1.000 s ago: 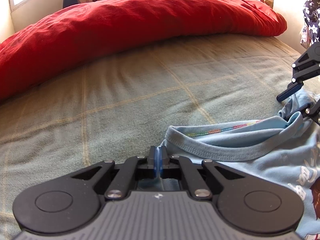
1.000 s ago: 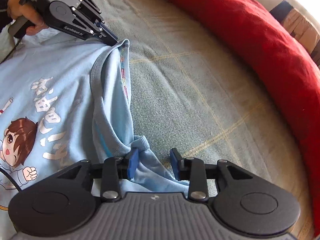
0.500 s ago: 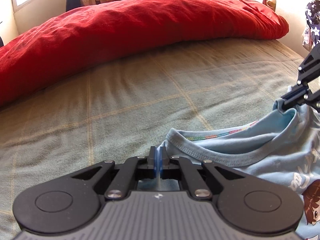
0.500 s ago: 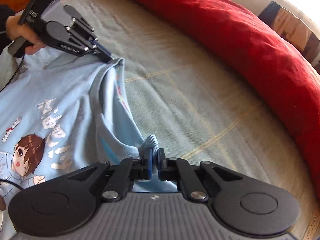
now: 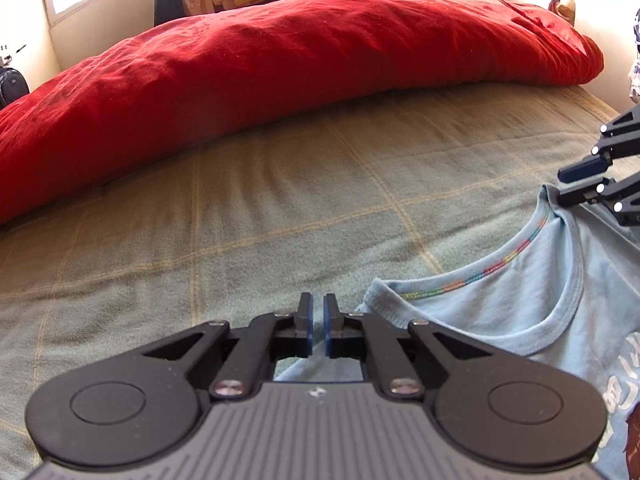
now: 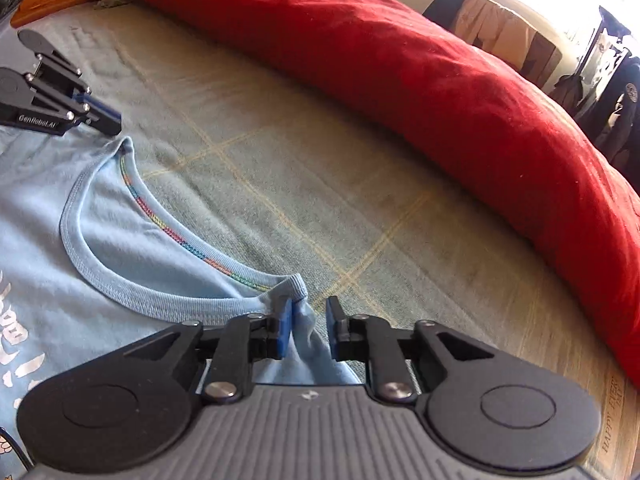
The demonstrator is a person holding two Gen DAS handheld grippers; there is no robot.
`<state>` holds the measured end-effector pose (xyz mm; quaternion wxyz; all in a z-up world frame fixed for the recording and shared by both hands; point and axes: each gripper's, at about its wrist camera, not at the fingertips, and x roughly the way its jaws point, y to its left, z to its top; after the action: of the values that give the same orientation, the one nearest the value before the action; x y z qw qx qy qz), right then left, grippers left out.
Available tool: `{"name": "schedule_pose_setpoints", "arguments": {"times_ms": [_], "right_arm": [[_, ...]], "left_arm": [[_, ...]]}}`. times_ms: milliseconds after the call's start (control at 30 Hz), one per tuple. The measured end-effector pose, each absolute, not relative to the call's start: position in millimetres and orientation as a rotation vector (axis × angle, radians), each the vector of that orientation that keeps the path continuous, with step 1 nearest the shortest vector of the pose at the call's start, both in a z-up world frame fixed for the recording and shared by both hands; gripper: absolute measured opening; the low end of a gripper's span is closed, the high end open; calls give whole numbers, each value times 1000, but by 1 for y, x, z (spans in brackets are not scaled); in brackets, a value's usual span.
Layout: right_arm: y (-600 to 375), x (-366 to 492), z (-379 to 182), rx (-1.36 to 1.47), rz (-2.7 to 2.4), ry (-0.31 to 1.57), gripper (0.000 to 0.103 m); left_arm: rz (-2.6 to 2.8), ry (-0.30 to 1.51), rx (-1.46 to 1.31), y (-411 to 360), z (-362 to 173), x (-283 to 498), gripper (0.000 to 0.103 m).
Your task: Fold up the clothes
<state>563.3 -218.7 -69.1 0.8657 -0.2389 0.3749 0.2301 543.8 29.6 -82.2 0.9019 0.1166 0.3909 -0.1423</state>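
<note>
I have a light blue T-shirt lying front up on the bed, its neckline toward the long red duvet that runs along the far side. A rainbow-stitched strip runs inside the back of the collar, and white lettering shows on the chest. My left gripper sits at one shoulder end of the collar; its fingers are slightly apart with a narrow gap, and nothing is caught between them, the shirt edge lying under and just beside the right one. In the right wrist view that same gripper hovers just past the shoulder seam, tips near the cloth but apart from it. My right gripper is at the other shoulder end, its fingers spread wider, with a raised fold of blue fabric standing between them and touching the left pad, not squeezed from both sides. The bed cover is grey-green with thin tan checks.
</note>
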Motion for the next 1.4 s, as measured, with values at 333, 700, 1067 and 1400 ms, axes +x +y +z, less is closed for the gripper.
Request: {"name": "schedule_pose_setpoints", "arguments": {"times_ms": [333, 700, 1067, 1400], "right_arm": [[-257, 486, 8, -316, 444, 818, 49], [-258, 304, 39, -231, 481, 889, 59], [-225, 133, -8, -195, 443, 759, 59], [-186, 70, -53, -288, 314, 666, 59]], "left_arm": [[-302, 859, 231, 44, -48, 488, 23], [-416, 943, 256, 22, -8, 335, 45], [-497, 902, 323, -20, -38, 174, 64], [-330, 870, 174, -14, -65, 110, 74]]}}
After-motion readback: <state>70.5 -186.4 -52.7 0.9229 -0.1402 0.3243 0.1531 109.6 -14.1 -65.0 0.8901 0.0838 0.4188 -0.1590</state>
